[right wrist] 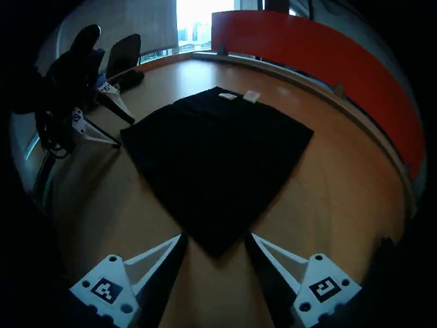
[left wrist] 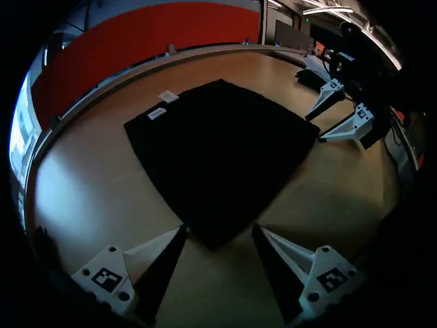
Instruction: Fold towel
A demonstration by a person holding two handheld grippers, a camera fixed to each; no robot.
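Black towel (left wrist: pixel 218 153) lies flat mid-desk (left wrist: pixel 87 186), a corner pointing at each gripper. Left gripper (left wrist: pixel 218 227) and right gripper (right wrist: pixel 216 235): fingers spread, grasping nothing, each flanking its near corner. Likely soft, light, limp; pinch at the corners and expect sag.

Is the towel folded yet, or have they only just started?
Only just starting. Done: the black towel lies flat on the wooden table, with no fold that I can see. In hand: the left gripper and the right gripper are open, each with a towel corner between its fingers, not pinching. Left: grab the corners, lift them and fold the towel over.
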